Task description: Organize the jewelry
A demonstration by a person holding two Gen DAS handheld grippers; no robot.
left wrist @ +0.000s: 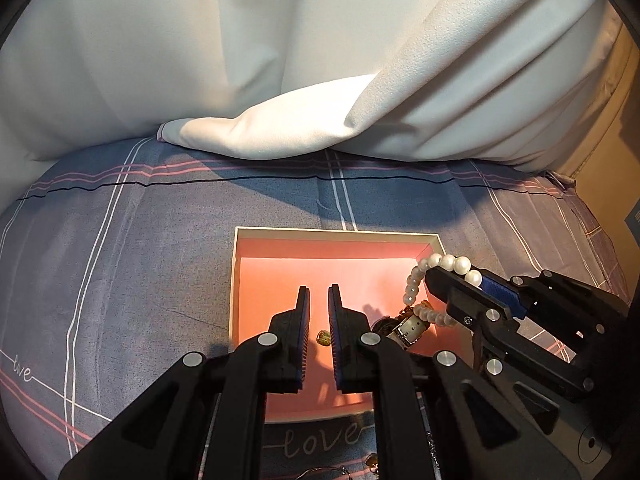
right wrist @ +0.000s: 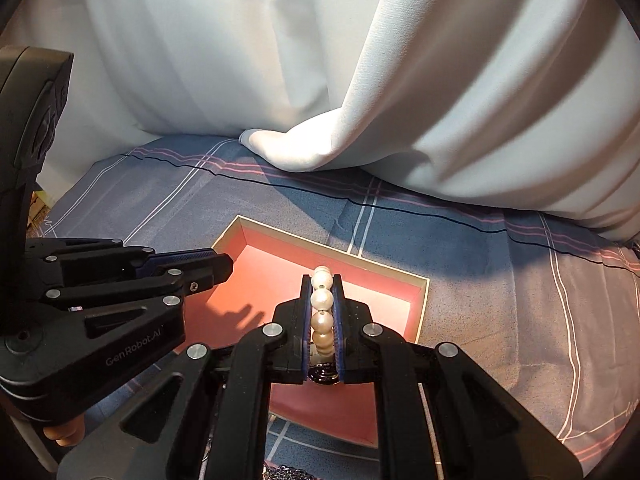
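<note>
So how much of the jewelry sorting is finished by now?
Barely begun, it seems. Done: one small amber piece lies in the pink box. In hand: the right tool is clamped on a pearl bracelet, with a silvery piece dangling from it above the box. Left: a few pieces lie on the bedsheet nearer the camera. The left tool looks empty.

pearl bracelet [right wrist: 322,300]: glossy beads | box [left wrist: 236,280]: matt card | bedsheet [left wrist: 120,240]: soft woven cloth
</note>
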